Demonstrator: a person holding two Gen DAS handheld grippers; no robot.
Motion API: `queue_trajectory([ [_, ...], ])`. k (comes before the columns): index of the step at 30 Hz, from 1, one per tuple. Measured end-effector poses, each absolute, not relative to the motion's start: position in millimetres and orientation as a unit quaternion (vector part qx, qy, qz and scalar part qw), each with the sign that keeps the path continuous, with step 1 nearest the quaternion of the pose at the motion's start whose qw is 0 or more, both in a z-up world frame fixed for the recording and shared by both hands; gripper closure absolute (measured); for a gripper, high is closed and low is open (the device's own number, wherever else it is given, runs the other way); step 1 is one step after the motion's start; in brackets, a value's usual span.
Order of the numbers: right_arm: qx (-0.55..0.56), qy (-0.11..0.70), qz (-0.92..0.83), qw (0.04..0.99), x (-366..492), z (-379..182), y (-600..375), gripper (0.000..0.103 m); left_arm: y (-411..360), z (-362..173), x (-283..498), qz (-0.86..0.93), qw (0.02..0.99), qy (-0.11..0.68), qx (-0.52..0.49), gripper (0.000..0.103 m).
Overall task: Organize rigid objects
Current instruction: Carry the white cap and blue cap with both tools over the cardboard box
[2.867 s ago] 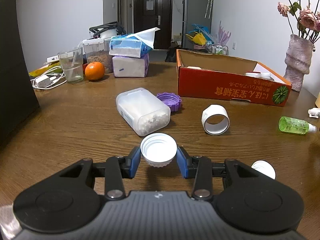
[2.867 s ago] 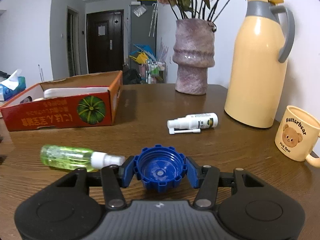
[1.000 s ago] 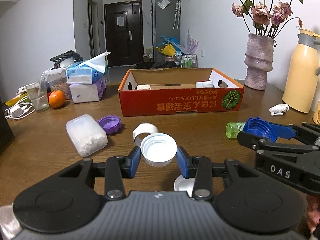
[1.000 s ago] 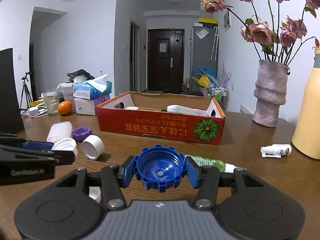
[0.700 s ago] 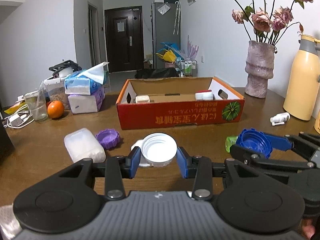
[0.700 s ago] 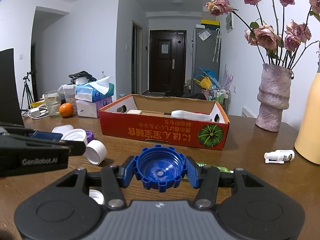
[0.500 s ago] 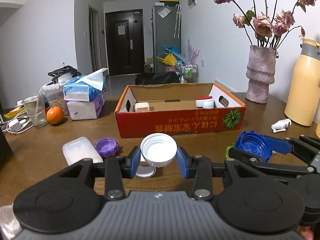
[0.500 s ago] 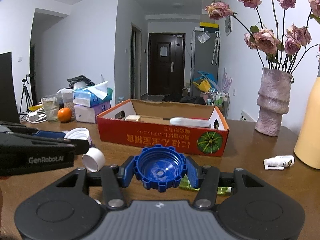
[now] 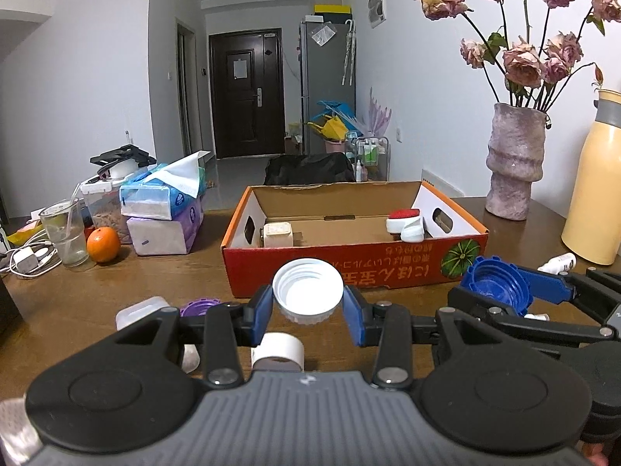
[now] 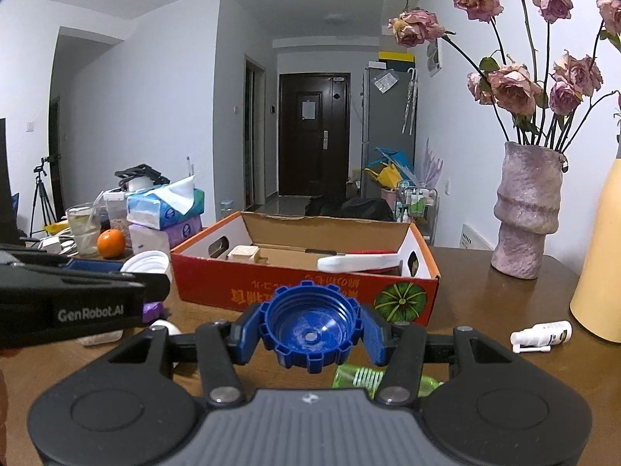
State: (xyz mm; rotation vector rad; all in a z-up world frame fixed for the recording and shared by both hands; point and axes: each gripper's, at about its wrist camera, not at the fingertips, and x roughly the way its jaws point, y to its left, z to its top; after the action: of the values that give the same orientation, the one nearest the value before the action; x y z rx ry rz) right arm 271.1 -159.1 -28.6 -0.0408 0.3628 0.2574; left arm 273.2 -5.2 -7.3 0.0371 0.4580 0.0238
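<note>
Pinching a white cap (image 9: 307, 296) across its rim in the left tongs (image 9: 308, 308), a ribbed blue cap (image 10: 309, 330) likewise in the right tongs (image 10: 310, 336), both near the orange box (image 10: 302, 291). Light, stiff plastic; probably slippery, best gripped across the widest part.

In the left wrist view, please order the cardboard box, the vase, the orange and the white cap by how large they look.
1. cardboard box
2. vase
3. white cap, enlarged by nearness to the camera
4. orange
</note>
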Motion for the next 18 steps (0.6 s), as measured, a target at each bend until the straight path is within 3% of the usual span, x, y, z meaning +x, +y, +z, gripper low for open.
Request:
queue_trajectory([
  [18,-0.004,0.172,0.116,0.978,318,-22,-162,0.051,-2,-5,323,0.017,0.976,0.219,0.008,0.062],
])
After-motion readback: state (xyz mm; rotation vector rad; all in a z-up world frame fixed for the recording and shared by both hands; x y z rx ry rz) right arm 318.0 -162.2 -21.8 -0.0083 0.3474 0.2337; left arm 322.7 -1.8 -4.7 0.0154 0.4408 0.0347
